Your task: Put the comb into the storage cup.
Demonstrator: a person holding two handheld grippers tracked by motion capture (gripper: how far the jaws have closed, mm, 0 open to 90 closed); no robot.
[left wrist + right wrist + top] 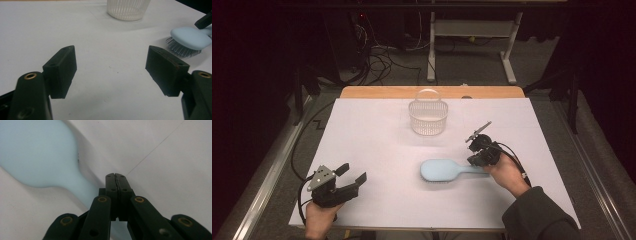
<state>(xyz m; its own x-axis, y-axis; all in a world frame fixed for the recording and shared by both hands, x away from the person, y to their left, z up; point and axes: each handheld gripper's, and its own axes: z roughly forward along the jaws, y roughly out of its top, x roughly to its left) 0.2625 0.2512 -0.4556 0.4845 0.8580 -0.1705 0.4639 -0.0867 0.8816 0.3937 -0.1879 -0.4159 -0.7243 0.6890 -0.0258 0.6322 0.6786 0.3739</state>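
basket (428,118) behind hairbrush (444,171) | right gripper (477,161) over its handle

From the high view we look forward and down on the whole table (377,150), with the floor beyond its far edge. In the left gripper view we sit low over the table, facing along it toward the basket (128,9) and the hairbrush (190,38); both also appear in the high view, the basket (428,116) far, the hairbrush (447,171) nearer. In the right gripper view we look steeply down, very close to the hairbrush (42,157).
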